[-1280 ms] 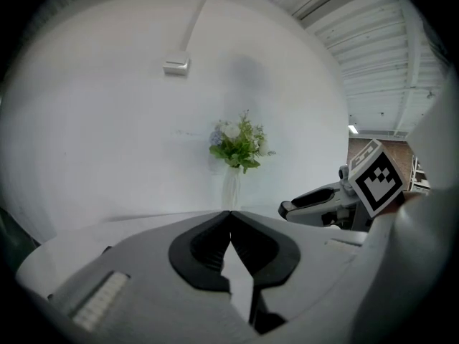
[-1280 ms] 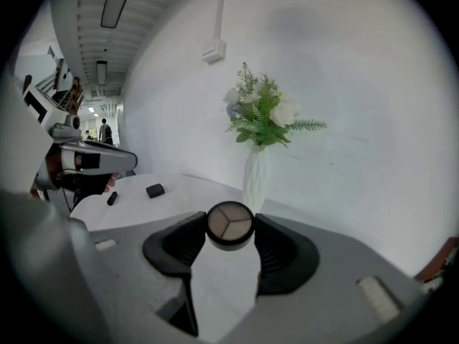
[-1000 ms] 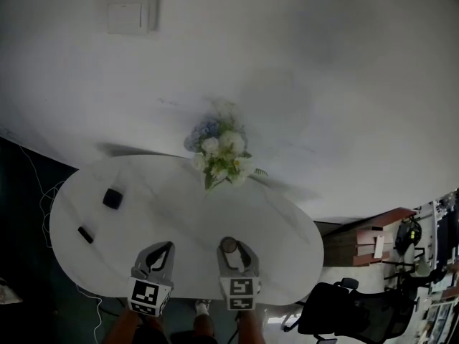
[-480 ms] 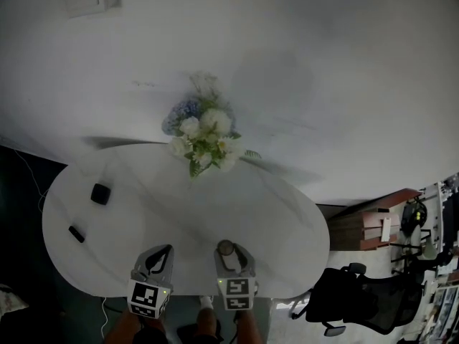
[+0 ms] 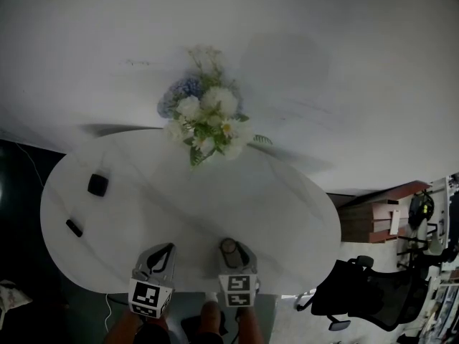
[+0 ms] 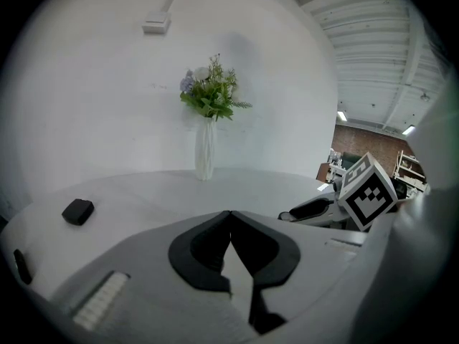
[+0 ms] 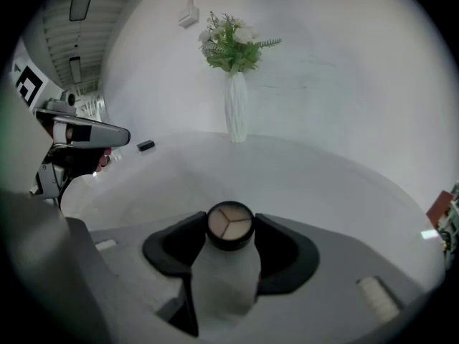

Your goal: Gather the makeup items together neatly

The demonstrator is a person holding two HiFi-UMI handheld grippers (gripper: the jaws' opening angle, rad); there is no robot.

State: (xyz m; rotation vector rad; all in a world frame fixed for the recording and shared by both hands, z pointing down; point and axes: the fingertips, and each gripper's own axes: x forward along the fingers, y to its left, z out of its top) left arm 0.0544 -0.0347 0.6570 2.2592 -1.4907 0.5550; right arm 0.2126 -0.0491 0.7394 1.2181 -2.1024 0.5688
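Observation:
My right gripper is shut on a small round compact with a black rim and a three-part beige top, low over the white oval table near its front edge. My left gripper hangs beside it, shut, with nothing between its touching tips. A black square compact and a short black stick lie at the table's left end, apart from each other. From the left gripper view the square compact lies ahead to the left, and the stick is at the picture's edge.
A white vase of flowers stands at the table's far side against the white wall. A black office chair and shelves stand on the floor to the right. The left gripper shows at the left of the right gripper view.
Both grippers have sunk a little toward the table's front edge, the right one still holding the round compact. The head view has shifted, so the flowers sit higher and larger.

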